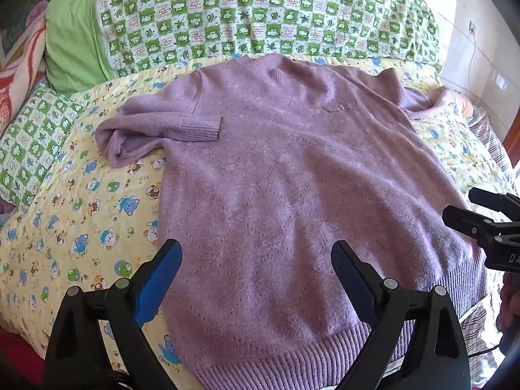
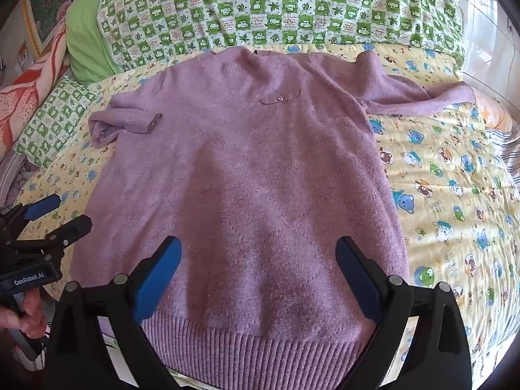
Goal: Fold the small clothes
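Note:
A lilac knitted sweater [image 1: 292, 175] lies spread flat, front up, on the bed, its ribbed hem nearest me; it also shows in the right wrist view [image 2: 247, 175]. Its left sleeve [image 1: 156, 130] is bunched and folded in toward the body, cuff on the chest edge. Its right sleeve [image 2: 422, 97] trails out to the right. My left gripper [image 1: 256, 279] is open and empty above the hem's left part. My right gripper [image 2: 258, 279] is open and empty above the hem's middle. Each gripper shows at the edge of the other view, the right gripper [image 1: 468, 211] and the left gripper [image 2: 61, 214].
The sweater rests on a yellow cartoon-print quilt [image 1: 81, 214]. A green-and-white checked duvet [image 1: 260, 16] is piled behind it, with a green pillow [image 1: 71, 32] at the far left. A striped sheet [image 1: 490, 136] and the bed's edge are at the right.

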The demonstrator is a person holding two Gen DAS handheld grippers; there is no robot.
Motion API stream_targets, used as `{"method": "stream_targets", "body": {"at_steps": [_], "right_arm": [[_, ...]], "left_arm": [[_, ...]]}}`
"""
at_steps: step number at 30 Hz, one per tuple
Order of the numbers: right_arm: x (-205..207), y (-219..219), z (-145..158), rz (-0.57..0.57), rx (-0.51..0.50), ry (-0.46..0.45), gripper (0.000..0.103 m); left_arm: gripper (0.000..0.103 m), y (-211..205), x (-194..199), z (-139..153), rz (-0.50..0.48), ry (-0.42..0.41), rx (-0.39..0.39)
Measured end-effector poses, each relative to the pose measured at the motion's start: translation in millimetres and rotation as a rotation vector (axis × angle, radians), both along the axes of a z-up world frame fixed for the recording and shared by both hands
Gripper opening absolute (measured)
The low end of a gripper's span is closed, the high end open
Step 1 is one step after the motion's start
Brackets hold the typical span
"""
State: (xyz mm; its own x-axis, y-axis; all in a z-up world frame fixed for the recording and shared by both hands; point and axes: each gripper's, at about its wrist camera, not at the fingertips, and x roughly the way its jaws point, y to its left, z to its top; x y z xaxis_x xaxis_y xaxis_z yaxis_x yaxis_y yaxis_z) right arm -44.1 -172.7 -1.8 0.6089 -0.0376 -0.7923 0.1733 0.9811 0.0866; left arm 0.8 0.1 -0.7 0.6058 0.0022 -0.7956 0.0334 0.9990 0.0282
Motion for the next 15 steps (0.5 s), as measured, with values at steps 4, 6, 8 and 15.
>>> {"method": "stream_targets", "body": {"at_steps": [4, 6, 8, 15], "right_arm": [[1.2, 0.7, -0.1, 0.002, -0.001, -0.002, 0.096], [2.0, 1.1, 0.0, 0.002, 0.0, -0.003, 0.096], [2.1, 1.4, 0.0, 0.002, -0.001, -0.002, 0.096], [4.3, 1.8, 0.4, 0.002, 0.0, -0.002, 0.096]], "left_arm": [[0.094, 1.5, 2.7, -2.2, 0.001, 0.007, 0.001], [0.094, 6.3, 6.0, -3.8, -0.001, 0.01, -0.004], [0.094, 9.6, 9.3, -5.1, -0.001, 0.013, -0.005], [0.094, 7.7, 10.6, -2.6, 0.002, 0.025, -0.008]]}}
